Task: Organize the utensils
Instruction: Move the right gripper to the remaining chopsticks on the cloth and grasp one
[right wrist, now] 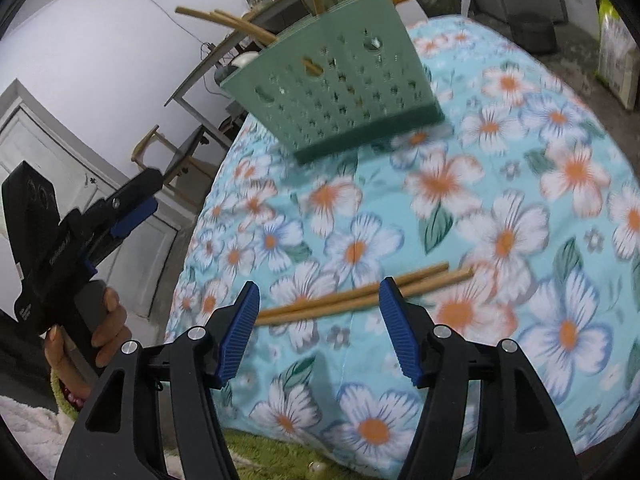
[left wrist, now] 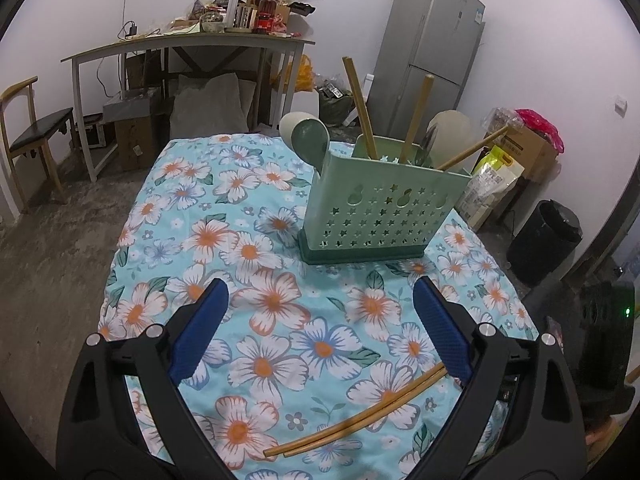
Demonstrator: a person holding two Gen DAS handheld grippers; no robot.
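Note:
A green perforated utensil holder [left wrist: 376, 212] stands on the floral tablecloth [left wrist: 256, 248], with spoons [left wrist: 310, 136] and several chopsticks in it. It shows tilted in the right wrist view [right wrist: 336, 88]. Two wooden chopsticks [left wrist: 360, 412] lie side by side on the cloth near the front edge, partly under my left gripper's right finger. My left gripper [left wrist: 320, 292] is open and empty above the cloth. My right gripper [right wrist: 318, 292] is open, just above the two chopsticks [right wrist: 360, 296], which run across between its fingertips. The left gripper's body [right wrist: 80, 224] shows at the left there.
Behind the table are a cluttered desk [left wrist: 192, 44], a wooden chair [left wrist: 28, 128], a grey fridge [left wrist: 432, 52], boxes and bags [left wrist: 516, 148] and a black bin [left wrist: 548, 240]. A white door [right wrist: 48, 148] is at the left. A green mat [right wrist: 272, 460] lies below the table's near edge.

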